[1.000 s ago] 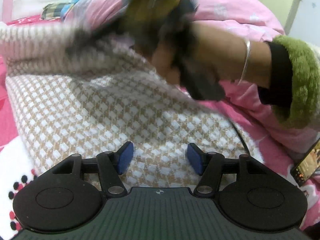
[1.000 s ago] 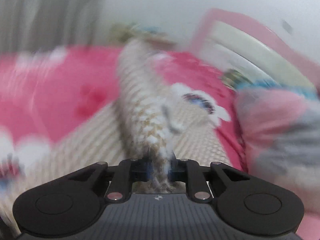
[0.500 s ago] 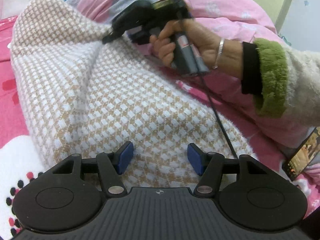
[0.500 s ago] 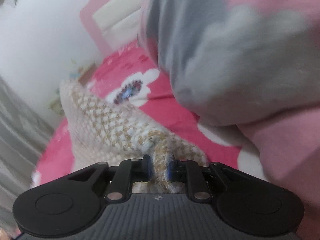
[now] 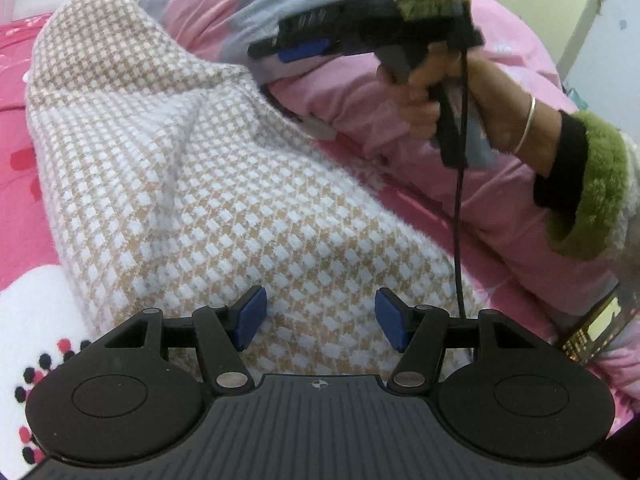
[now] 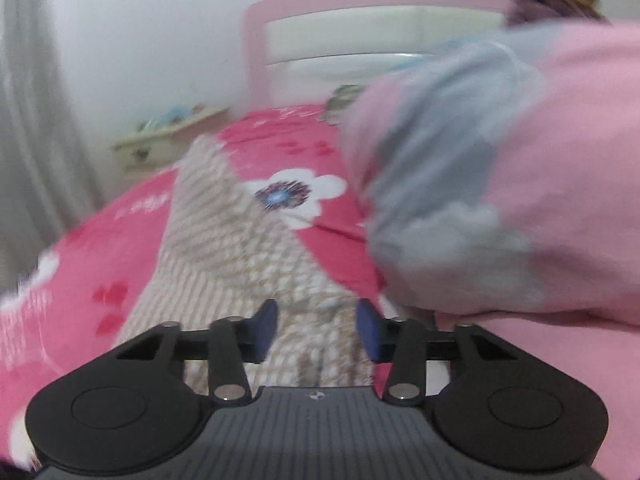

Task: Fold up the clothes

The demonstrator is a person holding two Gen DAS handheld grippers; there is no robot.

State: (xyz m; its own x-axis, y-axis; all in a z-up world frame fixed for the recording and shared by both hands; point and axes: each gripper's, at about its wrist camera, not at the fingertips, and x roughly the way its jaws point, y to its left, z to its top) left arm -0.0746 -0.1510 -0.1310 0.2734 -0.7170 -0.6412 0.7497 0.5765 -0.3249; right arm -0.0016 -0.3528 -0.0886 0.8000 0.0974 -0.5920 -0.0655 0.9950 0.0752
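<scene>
A tan-and-white checked knit garment (image 5: 224,184) lies folded over on the pink flowered bed; in the blurred right wrist view the garment (image 6: 256,264) stretches away below the fingers. My left gripper (image 5: 318,318) hovers open just above its near part, with nothing between the blue pads. My right gripper (image 6: 316,330) is opening; its pads stand apart above the cloth and press on nothing. In the left wrist view the right gripper (image 5: 296,50) sits in a hand (image 5: 424,104) above the pink quilt, clear of the garment.
A bulky pink and grey quilt (image 5: 420,168) is heaped along the garment's right side, and the quilt (image 6: 500,208) fills the right of the right wrist view. A pink headboard (image 6: 360,28) and a small shelf (image 6: 168,140) lie beyond. A phone (image 5: 592,332) rests at the right edge.
The right gripper carried a fold of the garment across, let it go and pulled back to the right and up. The garment now lies folded. The left gripper stayed in place, open.
</scene>
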